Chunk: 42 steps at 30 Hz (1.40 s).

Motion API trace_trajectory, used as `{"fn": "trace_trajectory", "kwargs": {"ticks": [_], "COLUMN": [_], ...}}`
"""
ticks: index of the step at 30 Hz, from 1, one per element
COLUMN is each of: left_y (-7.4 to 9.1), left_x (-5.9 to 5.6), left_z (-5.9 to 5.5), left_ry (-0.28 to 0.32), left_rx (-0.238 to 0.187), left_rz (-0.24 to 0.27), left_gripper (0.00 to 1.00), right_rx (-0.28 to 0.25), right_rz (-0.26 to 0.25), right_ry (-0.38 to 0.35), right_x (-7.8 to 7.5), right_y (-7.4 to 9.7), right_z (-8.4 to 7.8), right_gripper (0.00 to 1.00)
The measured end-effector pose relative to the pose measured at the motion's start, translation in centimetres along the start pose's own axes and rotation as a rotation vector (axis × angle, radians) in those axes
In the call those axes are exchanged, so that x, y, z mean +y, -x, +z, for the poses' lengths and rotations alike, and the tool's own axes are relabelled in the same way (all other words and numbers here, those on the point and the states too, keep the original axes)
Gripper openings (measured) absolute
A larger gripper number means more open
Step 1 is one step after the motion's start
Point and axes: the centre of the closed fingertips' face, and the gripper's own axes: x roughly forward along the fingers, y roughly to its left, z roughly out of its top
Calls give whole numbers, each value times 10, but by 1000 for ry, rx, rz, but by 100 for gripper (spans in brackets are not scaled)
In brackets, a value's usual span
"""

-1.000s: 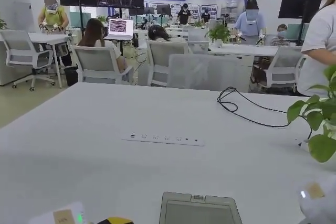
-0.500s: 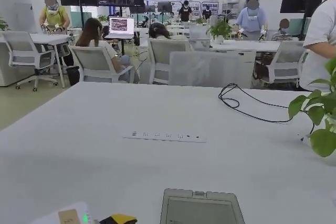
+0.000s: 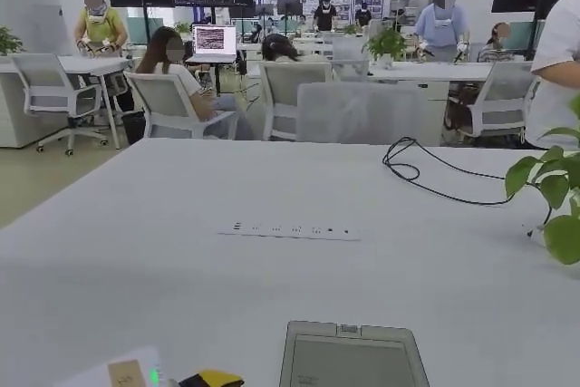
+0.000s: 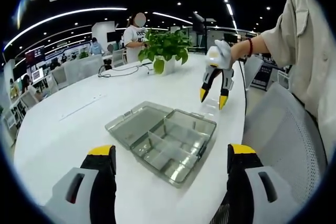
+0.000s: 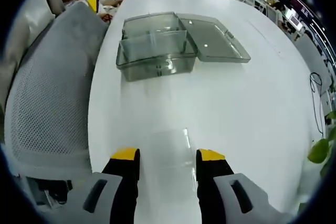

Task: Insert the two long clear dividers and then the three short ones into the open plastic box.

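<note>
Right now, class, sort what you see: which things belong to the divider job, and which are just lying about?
Job: open plastic box, its lid, clear dividers, faint on the table, left gripper, right gripper.
Lying about: power strip, black cable, potted plant, chair.

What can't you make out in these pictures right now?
Box base: below the head view's bottom edge, past the lid.
Loose dividers: clear on the white table before the right gripper; count unreadable.
Dividers inside: left gripper view, clear walls overlap; count uncertain.
</note>
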Motion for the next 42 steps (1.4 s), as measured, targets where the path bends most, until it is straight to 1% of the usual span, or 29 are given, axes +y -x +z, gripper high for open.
{"fn": "trace_trajectory", "kwargs": {"ticks": [3, 8, 9, 10, 12, 17, 19, 21, 27, 34, 38, 42], "left_y": [0, 0, 0, 1, 1, 1, 1, 1, 1, 4, 5, 6], "left_x": [2, 2, 2, 2, 2, 1, 1, 1, 0, -1, 2, 2], "left_z": [-1, -1, -2, -2, -4, -4, -4, -4, -5, -4, -3, 0], "left_ry": [-1, 0, 0, -1, -2, -6, -7, -9, -11, 25, 36, 67], "left_rx": [6, 12, 16, 18, 25, 28, 28, 29, 33, 20, 16, -2], "left_rz": [16, 22, 25, 27, 28, 28, 28, 28, 24, 19, 28, 25], "left_gripper": [90, 90, 90, 90, 90, 89, 89, 89, 88, 86, 84, 81], "right_rx": [34, 62, 78, 69, 70, 72, 69, 65, 51, 38, 4, -37], "right_rz": [5, 13, 13, 10, 9, 7, 4, 4, 1, -15, -48, -99], "right_ry": [32, 64, 87, 104, 86, 100, 100, 102, 99, 83, 67, 52], "right_x": [0, 1, 1, 0, -1, -3, -3, -3, -3, -4, -8, -17], "right_y": [-4, -7, -8, -8, -7, -7, -7, -7, -7, -7, -4, 4], "right_z": [-7, -14, -17, -15, -15, -15, -15, -15, -15, -14, -8, 3], "right_gripper": [43, 42, 42, 41, 40, 38, 37, 34, 33, 32, 32, 32]}}
